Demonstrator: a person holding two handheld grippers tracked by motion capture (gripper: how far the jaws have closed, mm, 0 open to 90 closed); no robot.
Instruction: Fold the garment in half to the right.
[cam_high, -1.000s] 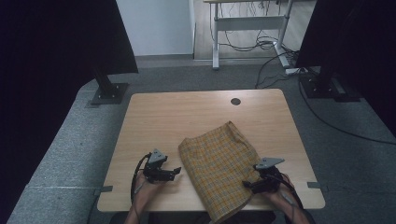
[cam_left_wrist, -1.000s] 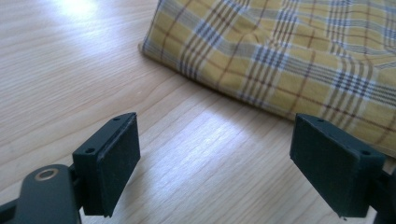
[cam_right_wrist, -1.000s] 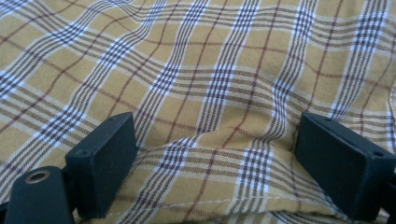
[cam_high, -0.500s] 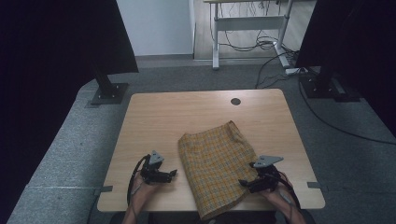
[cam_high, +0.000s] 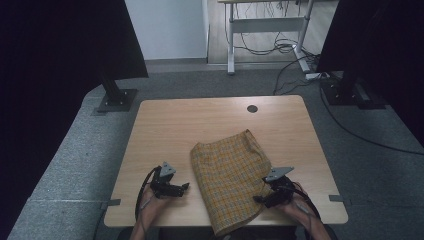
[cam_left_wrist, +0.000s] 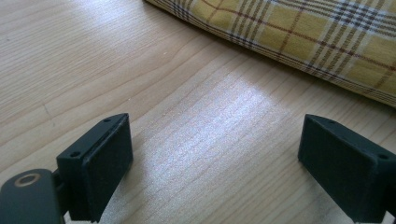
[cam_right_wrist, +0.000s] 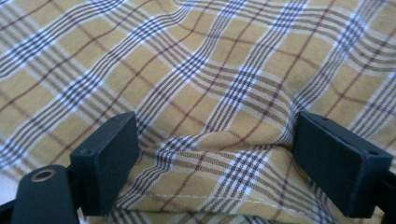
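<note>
Right gripper (cam_right_wrist: 212, 163): jaws spread wide, yellow checked cloth (cam_high: 230, 170) bunched between them, not pinched yet. Gripper sits at cloth's right near edge.
Left gripper (cam_left_wrist: 215, 172): jaws spread, nothing but bare wood between; cloth edge just beyond.
Since a second ago: cloth slid nearer, near corner now hanging off light wooden table (cam_high: 165, 125).
Guess: pulling cloth close, maybe to fold.

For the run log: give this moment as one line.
left gripper: open, over table | right gripper: open, on cloth | cloth: overhangs near edge
</note>
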